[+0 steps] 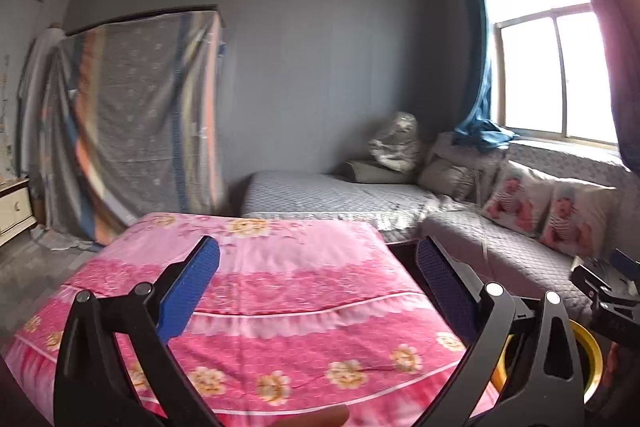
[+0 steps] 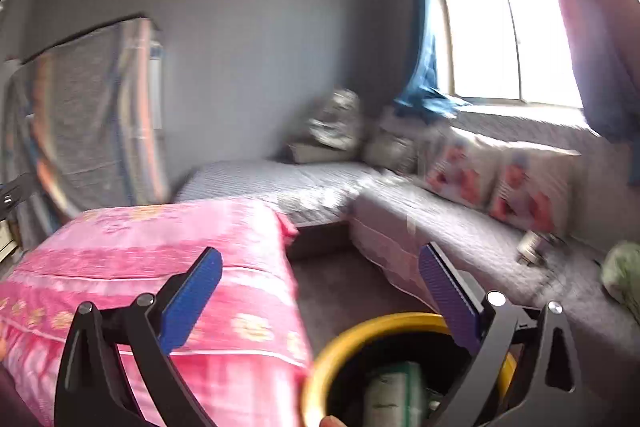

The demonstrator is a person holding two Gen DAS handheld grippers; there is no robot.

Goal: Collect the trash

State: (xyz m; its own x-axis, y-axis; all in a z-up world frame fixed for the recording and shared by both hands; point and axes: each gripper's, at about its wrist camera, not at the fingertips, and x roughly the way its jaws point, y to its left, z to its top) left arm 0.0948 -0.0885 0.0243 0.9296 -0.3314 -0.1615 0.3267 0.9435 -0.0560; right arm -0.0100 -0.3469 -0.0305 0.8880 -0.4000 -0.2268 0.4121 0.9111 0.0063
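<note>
Beside the pink floral quilt (image 2: 152,267), on the floor just to its right, stands the yellow-rimmed trash bin (image 2: 360,331), the landmark for this figure. Its mouth faces up and sits low between the quilt and the grey sofa bed (image 2: 472,247), a placement that probably lets litter from either surface be dropped in without carrying it far. A green-and-white carton (image 2: 394,391) already lies inside the bin. Farther right of the bin, on the sofa bed near the printed cushions (image 2: 500,183), lie a small pale can-like object (image 2: 530,247), blurred, and a crumpled pale green item (image 2: 622,275) at the frame edge; both are likely the remaining trash.

The right gripper (image 2: 320,301) hangs above the bin's near rim with its jaws spread wide and nothing between them. The left gripper (image 1: 318,287) is held over the quilt, left of the bin, jaws likewise spread and empty; the bin's rim (image 1: 596,359) shows at that view's lower right. Both grippers point nearly level, tipped slightly downward, toward the far wall and window (image 1: 556,75). A fingertip (image 2: 330,421) of the holding person shows at the bottom edge.
</note>
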